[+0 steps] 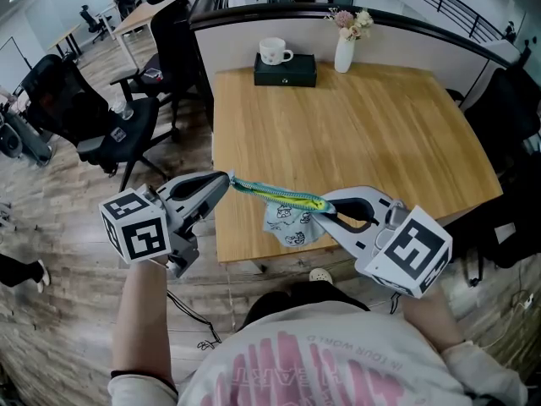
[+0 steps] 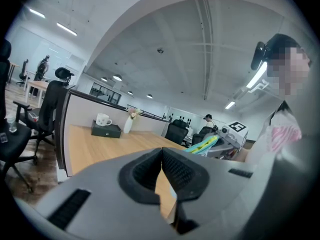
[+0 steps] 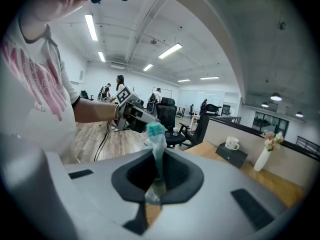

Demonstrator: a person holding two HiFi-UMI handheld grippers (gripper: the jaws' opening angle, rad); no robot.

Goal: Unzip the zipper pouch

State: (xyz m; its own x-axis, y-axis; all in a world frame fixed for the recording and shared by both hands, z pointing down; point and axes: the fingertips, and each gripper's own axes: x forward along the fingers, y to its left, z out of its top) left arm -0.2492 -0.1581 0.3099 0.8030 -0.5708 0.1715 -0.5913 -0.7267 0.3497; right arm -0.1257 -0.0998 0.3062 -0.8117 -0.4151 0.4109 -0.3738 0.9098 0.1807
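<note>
1. The zipper pouch (image 1: 292, 218) hangs in the air over the near edge of the tabletop (image 1: 380, 134). It is stretched between the two claws, with its yellow-green zip line taut on top and its pale printed body sagging below.
2. The left claw (image 1: 226, 178) is pinched narrow on the teal tip at the pouch's left end.
3. The right claw (image 1: 328, 205) is clamped on the other end, and teal-and-white fabric runs up between its pads.
4. At the tabletop's far edge a mug (image 1: 275, 52) stands on a black box (image 1: 286, 72), with a white vase (image 1: 344, 55) just beside it.
</note>
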